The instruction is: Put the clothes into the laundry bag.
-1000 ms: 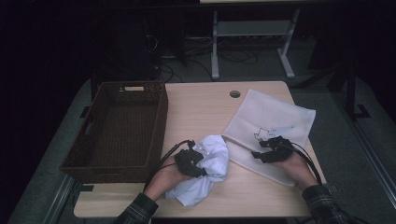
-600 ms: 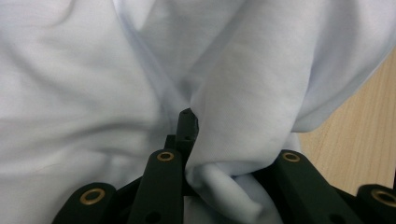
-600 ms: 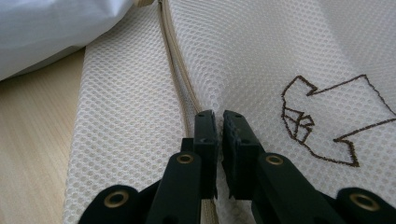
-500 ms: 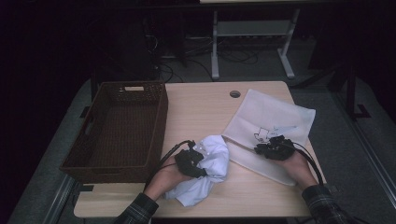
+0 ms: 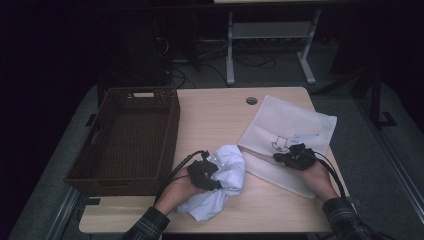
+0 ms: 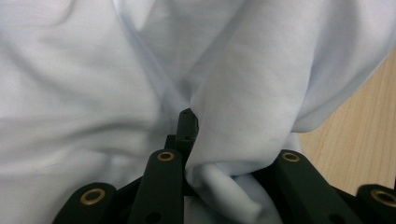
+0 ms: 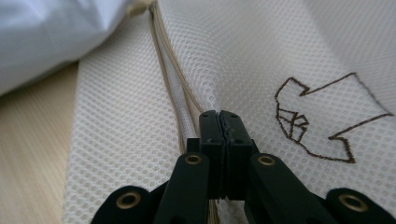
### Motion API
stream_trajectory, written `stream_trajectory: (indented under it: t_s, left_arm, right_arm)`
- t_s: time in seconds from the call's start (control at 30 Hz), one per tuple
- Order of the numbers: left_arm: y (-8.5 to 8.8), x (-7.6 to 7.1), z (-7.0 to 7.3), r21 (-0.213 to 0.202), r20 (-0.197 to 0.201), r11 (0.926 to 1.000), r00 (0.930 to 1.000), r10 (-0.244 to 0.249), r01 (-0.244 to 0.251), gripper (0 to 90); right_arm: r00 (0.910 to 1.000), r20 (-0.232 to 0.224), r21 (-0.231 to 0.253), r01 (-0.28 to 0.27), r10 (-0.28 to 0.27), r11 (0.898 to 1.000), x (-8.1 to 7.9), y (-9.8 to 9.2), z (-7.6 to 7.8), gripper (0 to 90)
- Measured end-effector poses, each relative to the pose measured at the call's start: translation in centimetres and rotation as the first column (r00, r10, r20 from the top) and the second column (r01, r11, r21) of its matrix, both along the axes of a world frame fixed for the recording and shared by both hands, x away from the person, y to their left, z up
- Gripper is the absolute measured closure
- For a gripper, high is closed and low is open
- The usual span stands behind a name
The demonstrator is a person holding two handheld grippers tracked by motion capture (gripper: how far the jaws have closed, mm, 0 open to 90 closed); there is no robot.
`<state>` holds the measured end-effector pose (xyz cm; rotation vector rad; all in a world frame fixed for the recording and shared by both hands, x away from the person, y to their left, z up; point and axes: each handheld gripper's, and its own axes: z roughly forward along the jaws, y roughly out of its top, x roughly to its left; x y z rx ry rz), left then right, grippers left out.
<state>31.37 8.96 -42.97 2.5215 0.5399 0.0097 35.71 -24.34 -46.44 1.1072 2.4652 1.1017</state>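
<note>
On the near half of the desk, both tools at work:
Right tool: jaws just finished closing, now pressed flat together; nips the mesh laundry bag at its beige zipper seam; a thin fold of mesh between the pads; in the high view sits at on the bag's near left part, hand behind it toward the desk's front edge.
Left tool: jaws close together but not fully, clamped on a bunched fold of the white garment; one black jaw tip visible, the other buried under cloth; in the high view sits at on top of the garment's left side.
White garment: crumpled in a heap near the desk's front edge, between the two hands; its right edge touches or just overlaps the bag's left corner; a corner of it also at upper left in the right gripper view.
Mesh laundry bag: lies flat on the right half of the desk, turned at an angle, brown line drawing on its upper face just right of the closed jaws.
Wicker basket: dark brown, rectangular, on the left of the desk, well apart from the bag, near the garment.
Desk: light wood, round cable hole near the far edge.
</note>
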Motion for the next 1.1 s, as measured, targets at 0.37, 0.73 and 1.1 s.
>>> stream_trajectory:
  t_s: [0.37, 0.73, 1.1]
  left_arm:
    - [0.0, 0.0, 0.0, 0.003, 0.0, 1.0, 1.0, -0.003, 0.003, 73.2]
    - [0.0, 0.0, 0.0, 0.004, 0.002, 1.0, 1.0, -0.005, 0.005, 73.2]
    - [0.4, -0.3, 0.9, 0.007, 0.046, 0.9999, 0.9988, -0.014, 0.014, 75.5]
  right_arm:
    - [0.9973, 0.062, 0.081, 0.034, -0.039, 0.996, 1.1, -0.7, 2.6, 88.8]
    - [0.9876, 0.124, 0.134, 0.08, -0.097, 0.988, 1.6, -0.4, 6.1, 88.9]
    - [0.9807, 0.165, 0.178, 0.075, -0.105, 0.981, 1.8, 0.3, 7.8, 88.9]
